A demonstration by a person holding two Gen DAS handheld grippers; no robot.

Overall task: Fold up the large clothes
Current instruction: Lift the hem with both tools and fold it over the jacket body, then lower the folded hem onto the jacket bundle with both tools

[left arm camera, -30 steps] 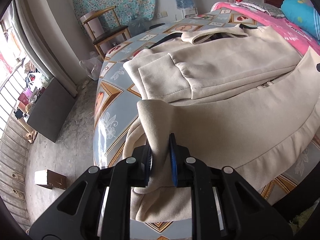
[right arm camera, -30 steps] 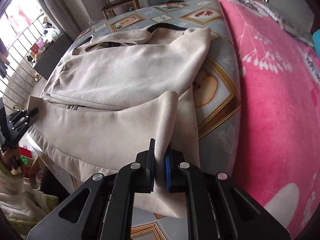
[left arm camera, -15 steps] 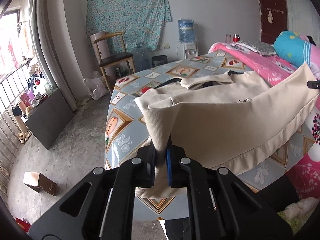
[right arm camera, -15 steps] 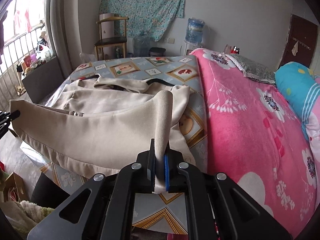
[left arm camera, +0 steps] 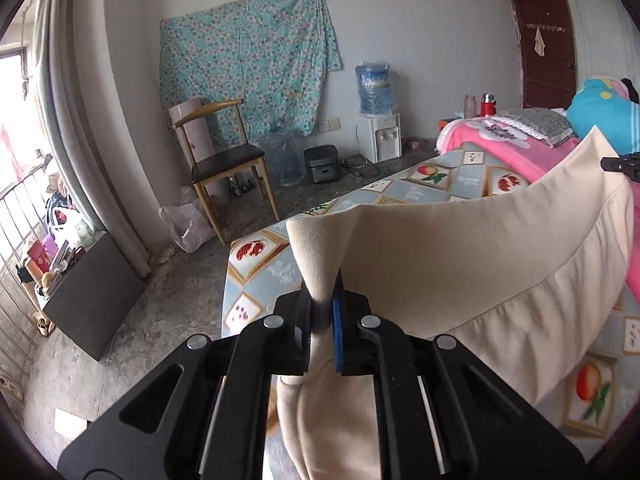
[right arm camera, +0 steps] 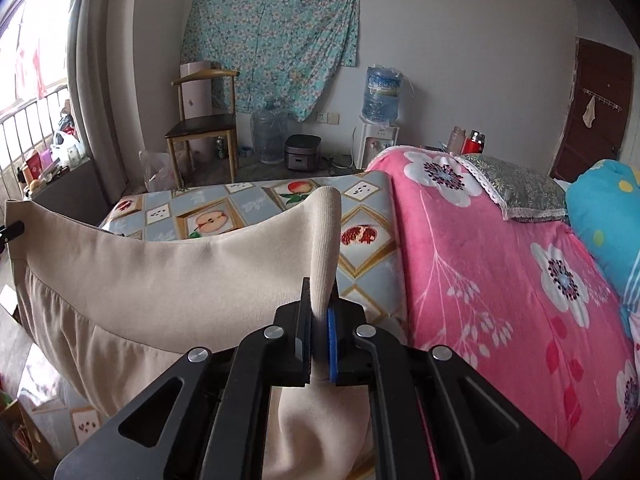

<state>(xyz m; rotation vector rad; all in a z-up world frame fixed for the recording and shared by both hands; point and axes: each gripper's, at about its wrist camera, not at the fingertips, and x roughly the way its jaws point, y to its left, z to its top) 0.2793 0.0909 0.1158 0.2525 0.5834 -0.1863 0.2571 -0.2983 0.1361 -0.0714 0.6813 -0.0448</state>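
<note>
A large beige garment (left arm camera: 460,264) hangs stretched between my two grippers, lifted above the bed. My left gripper (left arm camera: 321,312) is shut on its left hem corner. My right gripper (right arm camera: 320,320) is shut on the other hem corner; the garment (right arm camera: 168,280) spans leftward from it. The right gripper's tip (left arm camera: 620,165) shows at the far right of the left wrist view, and the left gripper's tip (right arm camera: 10,230) at the left edge of the right wrist view. The raised cloth hides the rest of the garment.
The bed has a fruit-patterned blue sheet (right arm camera: 240,208) and a pink floral blanket (right arm camera: 500,264) on the right with pillows (right arm camera: 600,208). A wooden chair (left arm camera: 224,160), water dispenser (left arm camera: 376,120) and rice cooker (left arm camera: 322,164) stand by the far wall.
Both grippers have raised the hem high off the bed, and the views have tilted up from the laid-out garment to the room's far wall. The grips are unchanged.
</note>
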